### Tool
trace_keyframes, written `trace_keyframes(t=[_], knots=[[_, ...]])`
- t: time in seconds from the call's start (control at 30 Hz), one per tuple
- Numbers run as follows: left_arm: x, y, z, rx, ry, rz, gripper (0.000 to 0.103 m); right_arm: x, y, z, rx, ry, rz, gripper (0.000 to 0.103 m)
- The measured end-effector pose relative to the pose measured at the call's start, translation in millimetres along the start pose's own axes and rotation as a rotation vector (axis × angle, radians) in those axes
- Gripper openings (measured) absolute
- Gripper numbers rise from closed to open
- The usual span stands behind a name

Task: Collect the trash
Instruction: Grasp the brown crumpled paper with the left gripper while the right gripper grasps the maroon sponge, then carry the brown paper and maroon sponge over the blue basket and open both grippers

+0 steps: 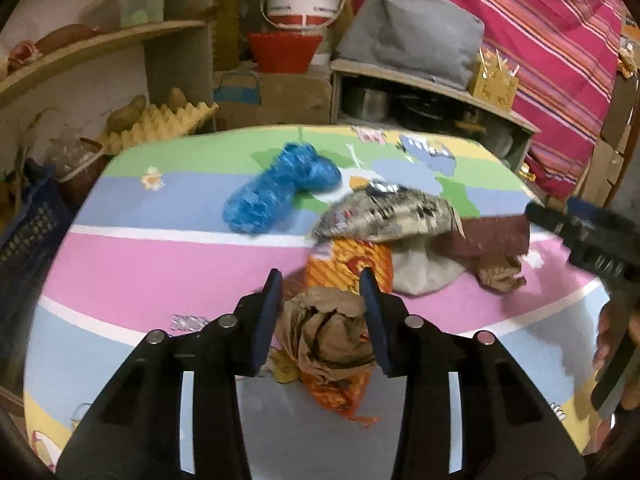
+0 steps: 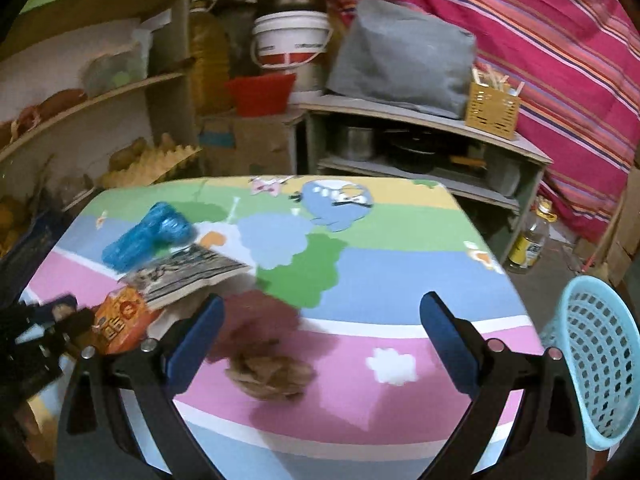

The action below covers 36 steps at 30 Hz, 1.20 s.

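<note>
My left gripper (image 1: 320, 280) is shut on a crumpled brown paper wad (image 1: 326, 332), held over an orange snack wrapper (image 1: 348, 268) on the colourful table (image 1: 160, 264). Beyond lie a blue plastic bag (image 1: 276, 188), a crumpled newspaper (image 1: 388, 212), a grey-white paper (image 1: 424, 272) and another brown paper wad (image 1: 500, 276). My right gripper (image 2: 320, 308) is open above that brown wad (image 2: 272, 372); a dark red paper (image 2: 260, 320) lies between the fingers. The blue bag (image 2: 148, 236), newspaper (image 2: 188, 272) and orange wrapper (image 2: 120, 320) lie to its left.
A light blue mesh basket (image 2: 596, 364) stands off the table's right edge. Shelves with pots (image 2: 420, 148), a white bucket (image 1: 302, 0), a red tub (image 1: 284, 52), egg trays (image 1: 160, 124) and a dark crate (image 1: 28, 240) surround the table. A bottle (image 2: 532, 240) stands on the floor.
</note>
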<state>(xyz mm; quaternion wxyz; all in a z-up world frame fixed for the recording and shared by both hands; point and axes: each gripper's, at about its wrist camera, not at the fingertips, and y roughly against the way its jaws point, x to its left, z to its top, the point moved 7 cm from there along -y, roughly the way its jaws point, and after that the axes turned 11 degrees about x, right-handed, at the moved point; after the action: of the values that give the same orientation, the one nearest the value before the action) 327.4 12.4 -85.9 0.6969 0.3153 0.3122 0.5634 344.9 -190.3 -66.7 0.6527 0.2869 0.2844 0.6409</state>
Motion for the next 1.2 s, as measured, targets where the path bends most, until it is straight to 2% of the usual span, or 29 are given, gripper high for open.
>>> trace_keyframes(t=[0.13, 0.23, 0.37, 0.63, 0.67, 0.7, 0.73, 0.77, 1.0, 1.2], knots=[[18.6, 15.1, 7.7, -0.041, 0.027, 0.021, 0.039, 21.3, -11.7, -4.8, 0.034, 0.068, 0.003, 0.096], [35.1, 16.7, 9.1, -0.041, 0.068, 0.022, 0.039, 30.4, -20.4, -8.0, 0.056, 0.102, -0.008, 0.096], [50.2, 14.5, 9.0, -0.034, 0.094, 0.035, 0.039, 32.9, -31.9, -9.9, 0.084, 0.108, -0.022, 0.096], [65.2, 11.9, 8.5, -0.034, 0.101, 0.073, 0.039, 36.3, -41.0, -8.3, 0.092, 0.098, 0.03, 0.095], [65.6, 11.2, 8.4, -0.032, 0.102, 0.075, 0.039, 38.3, -40.2, -7.8, 0.087, 0.11, 0.031, 0.094], [65.7, 10.9, 8.5, -0.031, 0.102, 0.076, 0.039, 40.3, -39.1, -7.2, 0.078, 0.121, 0.032, 0.09], [65.4, 10.8, 8.5, -0.032, 0.101, 0.08, 0.039, 42.6, -39.0, -6.9, 0.079, 0.132, 0.035, 0.079], [65.0, 10.8, 9.0, -0.033, 0.098, 0.083, 0.039, 43.7, -39.2, -7.2, 0.085, 0.137, 0.042, 0.076], [53.2, 14.0, 10.0, -0.047, 0.075, 0.09, 0.039, 37.4, -29.7, -6.4, 0.066, 0.142, 0.055, 0.075], [33.1, 22.2, 14.8, -0.058, 0.066, 0.082, 0.039, 3.8, 1.2, 6.5, -0.01, 0.055, 0.088, 0.075]])
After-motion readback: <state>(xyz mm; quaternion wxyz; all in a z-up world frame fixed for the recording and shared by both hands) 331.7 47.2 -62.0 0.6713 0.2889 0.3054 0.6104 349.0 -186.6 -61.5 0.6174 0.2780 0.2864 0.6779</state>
